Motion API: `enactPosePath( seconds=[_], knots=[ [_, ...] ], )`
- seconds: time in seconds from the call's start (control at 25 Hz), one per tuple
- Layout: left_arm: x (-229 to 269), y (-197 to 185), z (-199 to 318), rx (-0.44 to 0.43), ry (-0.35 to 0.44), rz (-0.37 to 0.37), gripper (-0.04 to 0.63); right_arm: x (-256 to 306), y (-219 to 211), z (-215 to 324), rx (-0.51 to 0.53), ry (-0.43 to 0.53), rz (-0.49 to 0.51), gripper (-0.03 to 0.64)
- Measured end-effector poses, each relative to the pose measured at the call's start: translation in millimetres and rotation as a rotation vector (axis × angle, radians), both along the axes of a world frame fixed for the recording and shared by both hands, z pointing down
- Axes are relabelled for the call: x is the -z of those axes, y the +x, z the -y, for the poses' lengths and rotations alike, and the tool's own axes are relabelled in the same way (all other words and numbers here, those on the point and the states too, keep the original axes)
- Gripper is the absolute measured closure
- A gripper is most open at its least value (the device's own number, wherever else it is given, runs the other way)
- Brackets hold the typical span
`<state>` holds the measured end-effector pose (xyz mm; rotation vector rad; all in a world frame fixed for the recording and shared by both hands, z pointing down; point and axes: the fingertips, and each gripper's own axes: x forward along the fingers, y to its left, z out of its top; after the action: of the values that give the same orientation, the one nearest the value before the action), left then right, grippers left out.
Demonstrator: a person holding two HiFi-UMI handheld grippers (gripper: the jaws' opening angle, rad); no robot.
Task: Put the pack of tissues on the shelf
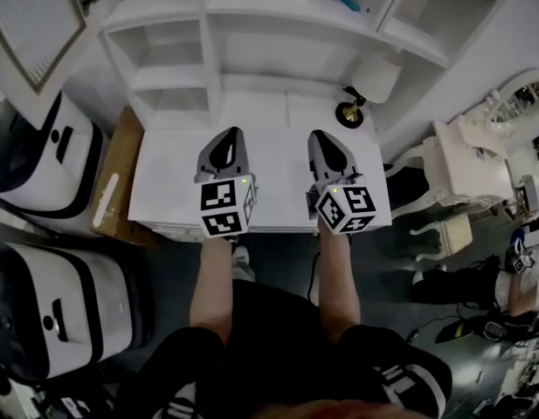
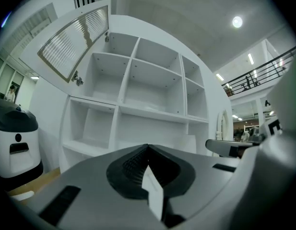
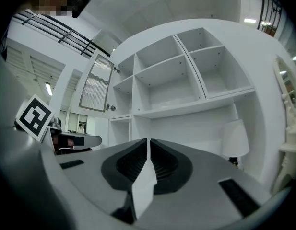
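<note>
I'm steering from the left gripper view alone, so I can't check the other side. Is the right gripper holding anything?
Observer: No. The right gripper has its jaws together with nothing between them.
Operator: What stands close to it on the desk?
Observer: A lamp with a white shade and a brass-coloured base stands on the white desk, just ahead of that gripper and a little to its right, not touching it.
</note>
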<state>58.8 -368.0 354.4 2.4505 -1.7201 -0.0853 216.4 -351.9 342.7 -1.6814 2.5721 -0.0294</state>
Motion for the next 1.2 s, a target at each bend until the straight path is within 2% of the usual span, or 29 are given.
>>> enactPosePath(
  seconds=[0.28,0.48,0.88,1.08,1.2],
  knots=[
    [35.7,-9.3,65.4,-0.016,0.079,-0.045,0.584,27.2,-14.1,64.7,-0.013,0.050,-0.056,0.580],
    [50.7,-14.1,95.7,-0.038,0.130,-0.056,0.584,36.7,-28.3,96.0,-0.019,0.090,-0.061,0.580],
    [32.3,-28.5,133.3,-0.045,0.103,-0.067,0.584,40.6,-52.4,123.5,-0.001,0.120,-0.101,0.580],
    [34.4,-16.5,143.9,-0.066,0.096,-0.080,0.584,50.0,-55.5,132.1,0.049,0.107,-0.139,0.578],
    [33.4,-14.9,148.7,-0.068,0.101,-0.079,0.584,59.8,-60.8,133.4,0.072,0.137,-0.162,0.578]
  ],
)
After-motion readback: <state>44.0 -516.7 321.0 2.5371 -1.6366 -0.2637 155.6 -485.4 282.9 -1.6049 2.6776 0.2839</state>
